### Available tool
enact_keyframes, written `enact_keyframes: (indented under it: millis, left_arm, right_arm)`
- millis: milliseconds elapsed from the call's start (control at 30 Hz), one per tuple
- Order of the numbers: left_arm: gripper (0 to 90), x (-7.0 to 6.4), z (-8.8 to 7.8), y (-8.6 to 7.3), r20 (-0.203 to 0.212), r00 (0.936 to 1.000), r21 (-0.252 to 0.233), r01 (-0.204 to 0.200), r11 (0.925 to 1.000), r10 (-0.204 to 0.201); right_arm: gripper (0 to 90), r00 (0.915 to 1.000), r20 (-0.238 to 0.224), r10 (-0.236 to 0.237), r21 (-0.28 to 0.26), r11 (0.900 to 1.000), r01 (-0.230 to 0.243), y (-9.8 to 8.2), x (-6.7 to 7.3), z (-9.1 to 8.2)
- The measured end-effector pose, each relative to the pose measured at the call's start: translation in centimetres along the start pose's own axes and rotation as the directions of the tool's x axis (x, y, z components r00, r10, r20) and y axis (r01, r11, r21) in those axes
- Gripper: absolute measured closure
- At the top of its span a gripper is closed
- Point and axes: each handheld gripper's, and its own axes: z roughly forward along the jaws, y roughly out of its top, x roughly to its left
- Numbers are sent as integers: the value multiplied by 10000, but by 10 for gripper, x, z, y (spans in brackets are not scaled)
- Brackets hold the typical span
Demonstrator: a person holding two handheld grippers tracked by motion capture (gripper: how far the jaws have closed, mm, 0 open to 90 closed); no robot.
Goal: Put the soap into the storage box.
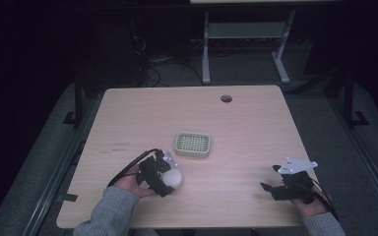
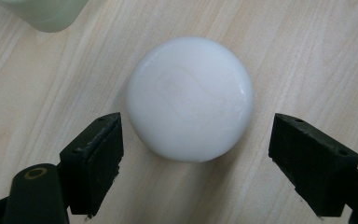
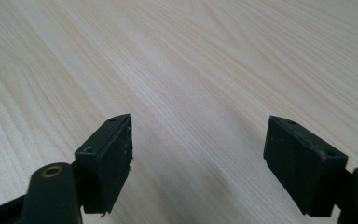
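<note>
We see the left gripper (image 2: pixel 196 140) spread around a round, glossy white soap bar (image 2: pixel 189 98) — not touching — beside a pale green slotted plastic dish (image 1: pixel 193 144); the right gripper (image 3: pixel 198 163) gapes over the light wooden table (image 3: pixel 191 60).

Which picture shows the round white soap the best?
The left gripper view: the soap lies big and whole on the table, between the open left gripper. In the high view it is small, partly hidden behind that gripper. The right gripper view looks at bare wood.

A glossy white round soap (image 2: pixel 189 98) is lying on a pale wood-grain table (image 1: pixel 246 128), near a pale green grid-patterned dish (image 1: pixel 193 144); black gripper jaws are showing
</note>
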Motion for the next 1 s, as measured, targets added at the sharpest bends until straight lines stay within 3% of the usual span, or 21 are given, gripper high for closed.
enact_keyframes:
  millis: [367, 1000]
  left_arm:
    - [174, 4, 6, 5, 89, 9999, 202, 143, 9997, -144]
    - [174, 6, 18, 18, 91, 10000, 720, -28, 9974, 22]
  right_arm:
    - [232, 10000, -22, 4, -11, 10000, -4, 0, 0, 0]
    - [232, 10000, -38, 9, -42, 10000, -9, 0, 0, 0]
